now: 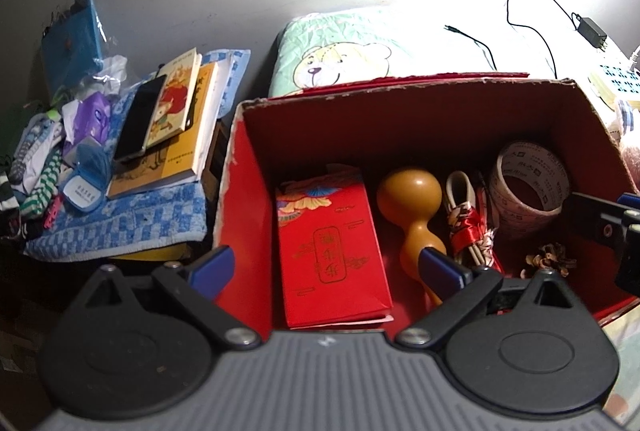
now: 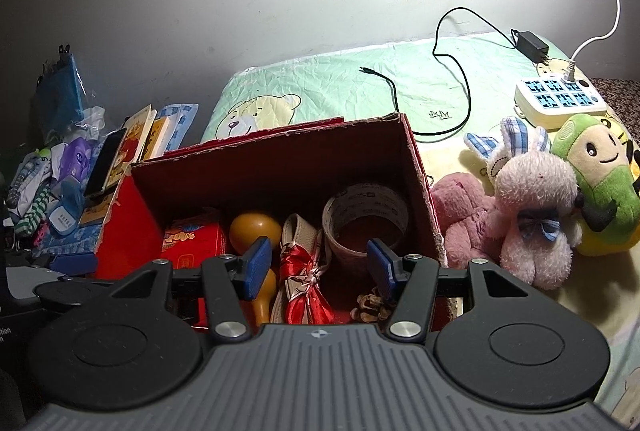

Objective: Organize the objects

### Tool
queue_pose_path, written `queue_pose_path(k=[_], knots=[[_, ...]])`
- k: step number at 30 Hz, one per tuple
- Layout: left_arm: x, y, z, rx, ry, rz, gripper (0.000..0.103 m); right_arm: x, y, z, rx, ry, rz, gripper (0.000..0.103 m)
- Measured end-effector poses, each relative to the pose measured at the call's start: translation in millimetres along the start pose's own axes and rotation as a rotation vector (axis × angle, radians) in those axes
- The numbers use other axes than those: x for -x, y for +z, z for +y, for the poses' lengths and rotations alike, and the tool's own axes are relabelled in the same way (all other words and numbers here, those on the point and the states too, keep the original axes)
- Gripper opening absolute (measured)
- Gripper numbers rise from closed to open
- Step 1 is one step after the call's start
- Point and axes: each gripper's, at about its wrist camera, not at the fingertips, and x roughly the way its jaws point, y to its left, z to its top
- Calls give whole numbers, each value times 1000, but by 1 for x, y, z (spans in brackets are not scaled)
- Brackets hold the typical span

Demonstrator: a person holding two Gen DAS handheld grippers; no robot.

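Left tongs (image 1: 332,267) and right tongs (image 2: 318,267) are both spread and empty, poised over the open red box (image 2: 132,227) on the bed. Inside lie a red envelope pack (image 1: 332,255), gourd (image 1: 412,207), ribboned bundle (image 2: 304,279) and tape roll (image 2: 366,219); plush toys (image 2: 532,207) sit just beside the box.

The bed (image 2: 420,79) (bear-print cover) carries a red box (image 2: 128,215), plush toys (image 2: 536,207) and a power strip (image 2: 560,99).
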Motion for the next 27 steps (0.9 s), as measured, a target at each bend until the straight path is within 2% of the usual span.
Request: queue_pose_path(k=[6, 14, 27], knots=[[-5, -2, 3, 15, 4, 19, 99, -9, -4, 1, 10, 12, 36, 57], [-7, -4, -4, -3, 7, 31, 99, -12, -3, -3, 2, 22, 45, 56], [-10, -5, 0, 23, 17, 32, 99, -18, -5, -6, 0, 31, 60, 57]])
